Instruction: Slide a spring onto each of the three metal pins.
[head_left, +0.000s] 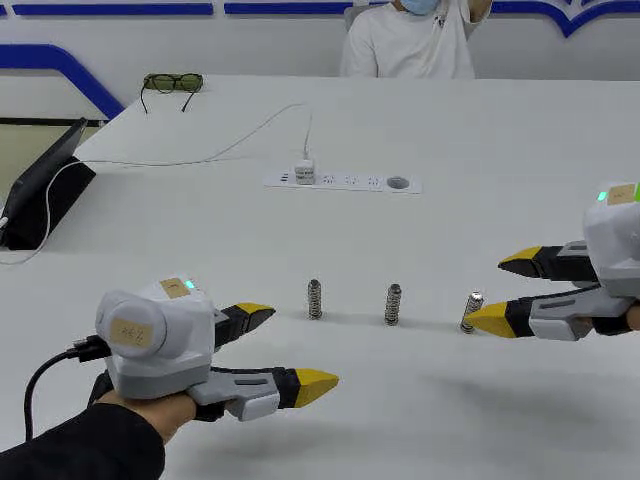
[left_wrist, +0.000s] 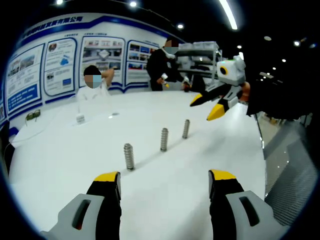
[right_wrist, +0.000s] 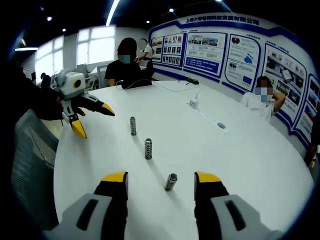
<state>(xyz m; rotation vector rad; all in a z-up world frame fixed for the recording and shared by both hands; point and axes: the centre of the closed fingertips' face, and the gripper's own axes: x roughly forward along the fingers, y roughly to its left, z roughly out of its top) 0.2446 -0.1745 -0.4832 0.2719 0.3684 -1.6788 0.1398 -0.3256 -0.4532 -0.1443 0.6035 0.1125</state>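
Three short metal pins stand in a row on the white table, each with a spring around it: the left pin (head_left: 315, 298), the middle pin (head_left: 393, 303) and the right pin (head_left: 471, 311). My left gripper (head_left: 297, 350) is open and empty, in front of and to the left of the left pin (left_wrist: 129, 156). My right gripper (head_left: 505, 292) is open and empty just to the right of the right pin (right_wrist: 171, 181), whose top shows between the yellow fingertips (right_wrist: 115, 177) in the right gripper view. The middle pin (right_wrist: 148, 148) and the farthest pin (right_wrist: 133, 125) stand beyond it.
A white power strip (head_left: 345, 181) with a plugged adapter and cable lies behind the pins. Sunglasses (head_left: 172, 83) rest at the far left, and a dark tablet (head_left: 40, 187) leans at the table's left edge. A person in white sits across the table.
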